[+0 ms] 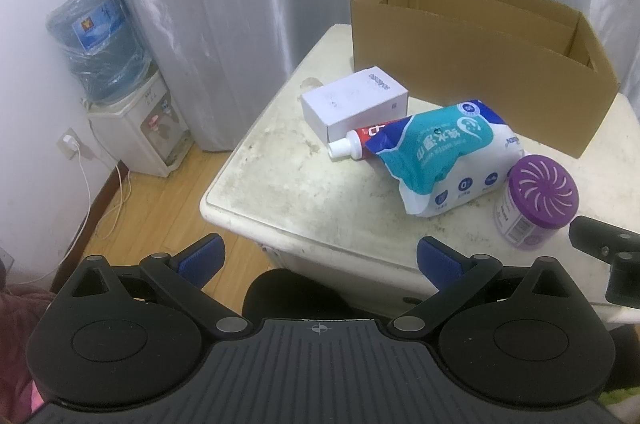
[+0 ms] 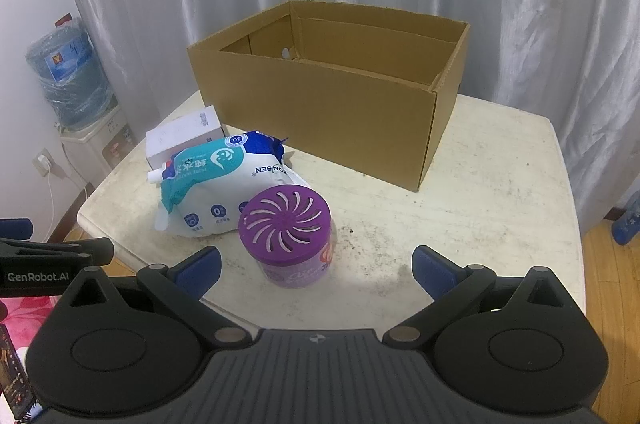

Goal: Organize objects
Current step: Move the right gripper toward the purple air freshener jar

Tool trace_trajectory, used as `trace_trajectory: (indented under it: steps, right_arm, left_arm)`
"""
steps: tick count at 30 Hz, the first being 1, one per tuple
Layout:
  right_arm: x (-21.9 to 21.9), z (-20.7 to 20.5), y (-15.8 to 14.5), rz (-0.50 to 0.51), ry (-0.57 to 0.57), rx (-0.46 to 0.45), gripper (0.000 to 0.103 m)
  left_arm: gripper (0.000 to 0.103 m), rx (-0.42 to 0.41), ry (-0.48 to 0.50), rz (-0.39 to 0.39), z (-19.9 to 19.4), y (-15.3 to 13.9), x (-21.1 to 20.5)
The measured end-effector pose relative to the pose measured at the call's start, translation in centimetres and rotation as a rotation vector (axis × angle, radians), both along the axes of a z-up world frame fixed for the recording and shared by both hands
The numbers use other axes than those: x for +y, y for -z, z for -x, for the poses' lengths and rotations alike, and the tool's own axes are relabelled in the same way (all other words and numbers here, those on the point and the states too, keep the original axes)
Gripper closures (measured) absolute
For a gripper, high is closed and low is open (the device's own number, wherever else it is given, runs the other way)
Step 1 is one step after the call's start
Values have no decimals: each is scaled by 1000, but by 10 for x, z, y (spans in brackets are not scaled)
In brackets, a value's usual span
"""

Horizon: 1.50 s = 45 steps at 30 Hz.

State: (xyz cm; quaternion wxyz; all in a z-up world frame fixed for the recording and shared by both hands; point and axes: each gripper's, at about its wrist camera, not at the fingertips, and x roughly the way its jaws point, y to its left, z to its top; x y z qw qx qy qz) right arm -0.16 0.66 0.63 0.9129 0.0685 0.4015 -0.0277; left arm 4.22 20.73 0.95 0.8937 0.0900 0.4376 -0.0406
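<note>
An open cardboard box (image 1: 476,64) (image 2: 328,104) stands at the back of the white table (image 1: 304,200) (image 2: 460,220). In front of it lie a white carton (image 1: 354,102) (image 2: 182,138), a red-and-white tube (image 1: 354,143) (image 2: 160,174), a teal-and-white wipes pack (image 1: 440,152) (image 2: 216,188) and a purple air-freshener jar (image 1: 536,198) (image 2: 286,234). My left gripper (image 1: 318,260) is open and empty, short of the table's near-left corner. My right gripper (image 2: 316,268) is open and empty, with the jar just ahead between its fingers, apart from them.
A water dispenser (image 1: 120,96) (image 2: 80,112) with a blue bottle stands left of the table by the curtain. A white cable (image 1: 116,192) runs along the wooden floor. The right gripper's edge shows in the left wrist view (image 1: 608,244).
</note>
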Motion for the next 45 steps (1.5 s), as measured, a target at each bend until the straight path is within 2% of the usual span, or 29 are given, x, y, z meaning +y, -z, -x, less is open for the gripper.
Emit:
trace_trajectory:
  steps: [37, 45]
  right_arm:
    - [-16, -19, -5, 46, 1, -31, 0]
    - [-34, -24, -6, 23, -14, -43, 0]
  left_arm:
    - [0, 47, 43, -9, -19, 9, -18]
    - [0, 6, 96, 2, -16, 7, -35]
